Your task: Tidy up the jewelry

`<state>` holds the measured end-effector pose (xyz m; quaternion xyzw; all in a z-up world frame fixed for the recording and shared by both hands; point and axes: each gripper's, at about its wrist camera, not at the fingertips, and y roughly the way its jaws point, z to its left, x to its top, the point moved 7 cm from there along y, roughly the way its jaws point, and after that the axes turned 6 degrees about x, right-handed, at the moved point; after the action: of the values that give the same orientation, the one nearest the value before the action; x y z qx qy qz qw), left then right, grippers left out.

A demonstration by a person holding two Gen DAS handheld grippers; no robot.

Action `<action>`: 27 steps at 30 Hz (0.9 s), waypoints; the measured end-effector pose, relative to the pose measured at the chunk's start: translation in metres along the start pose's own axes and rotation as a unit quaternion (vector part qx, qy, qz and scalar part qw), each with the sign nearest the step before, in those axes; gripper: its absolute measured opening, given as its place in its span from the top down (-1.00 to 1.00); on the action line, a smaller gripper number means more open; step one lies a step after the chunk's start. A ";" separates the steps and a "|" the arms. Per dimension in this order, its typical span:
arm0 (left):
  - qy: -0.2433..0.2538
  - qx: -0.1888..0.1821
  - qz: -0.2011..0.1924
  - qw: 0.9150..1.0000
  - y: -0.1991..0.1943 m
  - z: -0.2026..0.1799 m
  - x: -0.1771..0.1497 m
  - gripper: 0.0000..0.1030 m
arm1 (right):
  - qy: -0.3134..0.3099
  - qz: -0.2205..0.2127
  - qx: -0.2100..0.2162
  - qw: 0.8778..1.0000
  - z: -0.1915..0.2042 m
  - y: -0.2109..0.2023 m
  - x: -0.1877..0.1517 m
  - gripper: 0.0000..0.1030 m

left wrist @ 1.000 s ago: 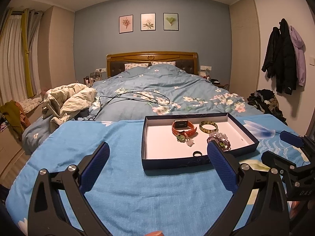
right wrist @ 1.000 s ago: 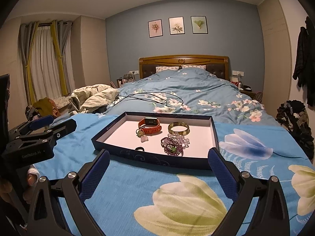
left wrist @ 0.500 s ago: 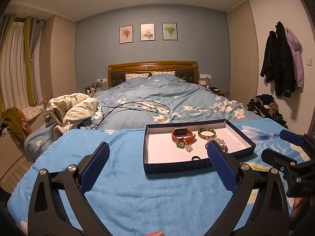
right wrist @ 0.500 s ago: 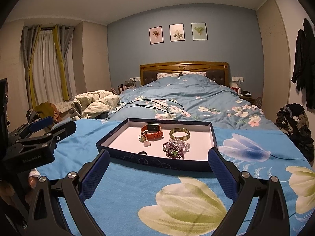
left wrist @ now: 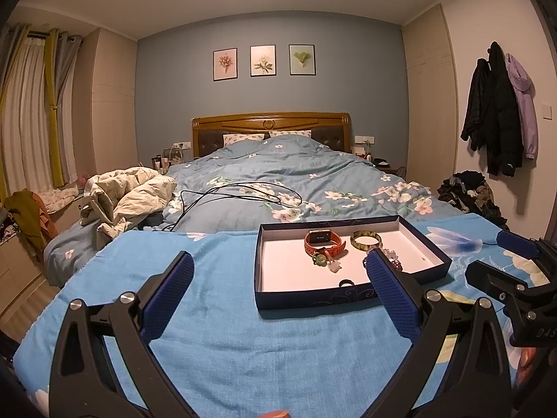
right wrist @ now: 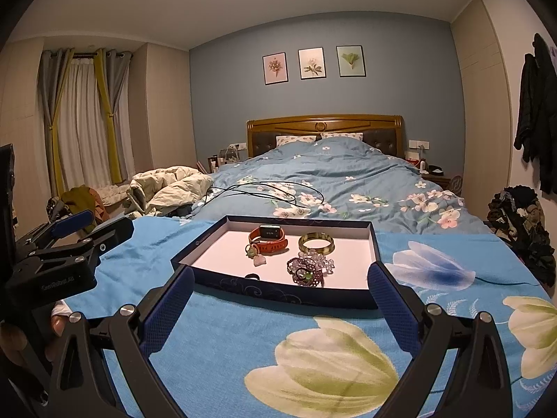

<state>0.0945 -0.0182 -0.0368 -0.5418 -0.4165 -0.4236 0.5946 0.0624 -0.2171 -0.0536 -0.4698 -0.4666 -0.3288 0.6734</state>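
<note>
A dark blue tray point(left wrist: 313, 301) point(right wrist: 278, 294) with a white floor lies on the blue floral blanket. In it are an orange watch point(left wrist: 323, 242) point(right wrist: 268, 238), a gold-green bangle point(left wrist: 365, 240) point(right wrist: 315, 242), a purple bead bracelet point(right wrist: 306, 273), a small green and pink charm point(left wrist: 325, 261) point(right wrist: 256, 254) and a dark ring point(left wrist: 345, 283) point(right wrist: 251, 276). My left gripper point(left wrist: 280, 291) is open and empty, short of the tray's near left corner. My right gripper point(right wrist: 278, 308) is open and empty, just before the tray's near wall.
The blanket point(left wrist: 216, 345) covers the foot of a bed. Black cables point(left wrist: 240, 191) lie on the duvet beyond the tray. A cream jacket heap point(left wrist: 132, 191) is at the left. Coats point(left wrist: 494, 115) hang on the right wall above a clothes pile point(left wrist: 466, 195).
Both views have tilted upward, so the tray sits lower in frame and more ceiling shows. Both grippers stay open and empty. The jewelry has not moved.
</note>
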 end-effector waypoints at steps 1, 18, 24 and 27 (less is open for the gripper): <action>0.001 0.000 0.000 1.000 0.000 0.000 0.000 -0.90 | 0.000 0.000 0.000 1.000 0.000 0.000 0.000 -0.87; 0.003 -0.002 -0.005 1.000 -0.003 -0.002 0.000 -0.90 | -0.001 -0.003 0.000 1.000 0.002 -0.001 0.001 -0.87; 0.005 -0.001 -0.007 1.000 -0.005 -0.004 0.001 -0.90 | 0.001 -0.003 -0.001 1.000 -0.001 -0.002 0.002 -0.87; 0.007 0.001 -0.009 1.000 -0.006 -0.006 0.002 -0.90 | 0.001 -0.004 -0.001 1.000 -0.001 -0.001 0.003 -0.87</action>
<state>0.0893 -0.0245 -0.0339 -0.5344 -0.4180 -0.4320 0.5942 0.0626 -0.2188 -0.0508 -0.4681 -0.4674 -0.3321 0.6724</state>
